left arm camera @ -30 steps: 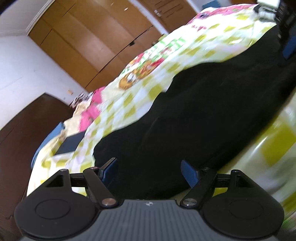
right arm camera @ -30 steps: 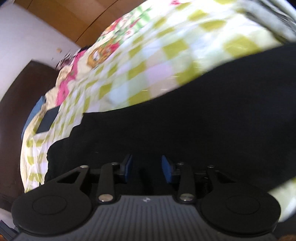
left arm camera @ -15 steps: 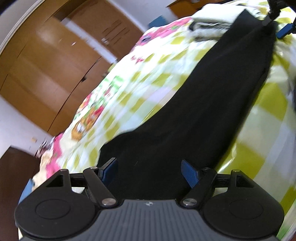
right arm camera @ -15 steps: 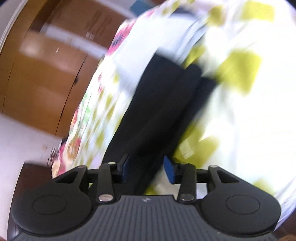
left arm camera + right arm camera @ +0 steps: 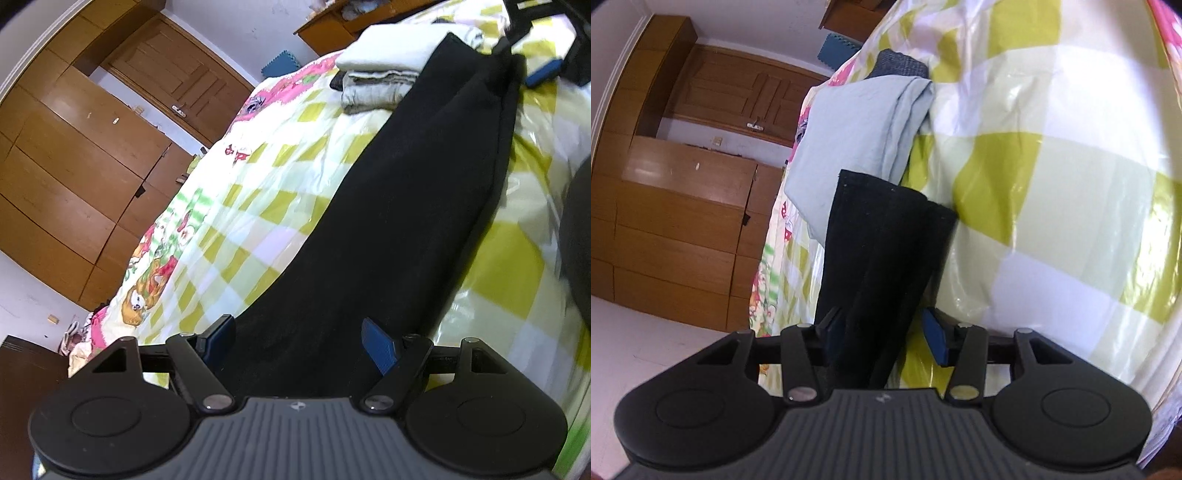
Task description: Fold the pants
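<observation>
Black pants (image 5: 399,206) lie stretched in a long strip across the yellow-checked bedspread (image 5: 258,206). My left gripper (image 5: 299,338) is open, its blue pads on either side of the near end of the pants. My right gripper (image 5: 882,328) is at the far end, the leg cuffs (image 5: 886,236) running between its blue pads; the jaws stand partly apart. The right gripper also shows in the left wrist view (image 5: 543,70), at the far end of the pants.
A stack of folded clothes (image 5: 380,74) lies on the bed next to the far end of the pants; it also shows as pale blue folded cloth in the right wrist view (image 5: 857,133). Wooden wardrobes (image 5: 74,158) and a door stand beyond the bed.
Both grippers swung apart along the pants, which went from a broad black mass to a long narrow strip. The right gripper now looks at the cuff end.
</observation>
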A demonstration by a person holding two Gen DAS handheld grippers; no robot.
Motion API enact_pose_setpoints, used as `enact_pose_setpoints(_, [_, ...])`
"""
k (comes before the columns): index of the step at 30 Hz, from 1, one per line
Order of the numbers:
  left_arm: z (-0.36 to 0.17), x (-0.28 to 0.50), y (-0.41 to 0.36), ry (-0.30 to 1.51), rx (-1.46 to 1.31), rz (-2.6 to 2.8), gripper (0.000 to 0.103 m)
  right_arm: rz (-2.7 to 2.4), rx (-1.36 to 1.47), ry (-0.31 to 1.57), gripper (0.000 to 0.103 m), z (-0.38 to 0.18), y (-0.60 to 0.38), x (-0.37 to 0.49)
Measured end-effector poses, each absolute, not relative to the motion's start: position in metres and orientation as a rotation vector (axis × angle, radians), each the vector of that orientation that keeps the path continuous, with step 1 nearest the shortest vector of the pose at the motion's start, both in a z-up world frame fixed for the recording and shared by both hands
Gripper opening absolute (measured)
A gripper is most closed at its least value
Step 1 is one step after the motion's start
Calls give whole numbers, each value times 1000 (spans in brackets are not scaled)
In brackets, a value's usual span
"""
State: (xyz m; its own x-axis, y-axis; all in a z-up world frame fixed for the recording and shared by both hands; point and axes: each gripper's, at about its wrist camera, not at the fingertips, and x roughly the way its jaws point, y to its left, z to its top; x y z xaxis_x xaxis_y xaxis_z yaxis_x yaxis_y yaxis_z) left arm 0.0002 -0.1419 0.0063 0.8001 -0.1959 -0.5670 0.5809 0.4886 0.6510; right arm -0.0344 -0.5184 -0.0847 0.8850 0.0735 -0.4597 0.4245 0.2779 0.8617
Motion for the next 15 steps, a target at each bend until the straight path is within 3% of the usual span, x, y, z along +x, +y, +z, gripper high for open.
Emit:
enact_pose_setpoints(10, [1, -4, -158, 453, 902, -530, 88, -244, 1284, 366, 54, -81, -513, -19])
enact_pose_setpoints(15, [-1, -4, -162, 466, 868, -573, 88, -258, 1231, 410, 57, -87, -510, 3])
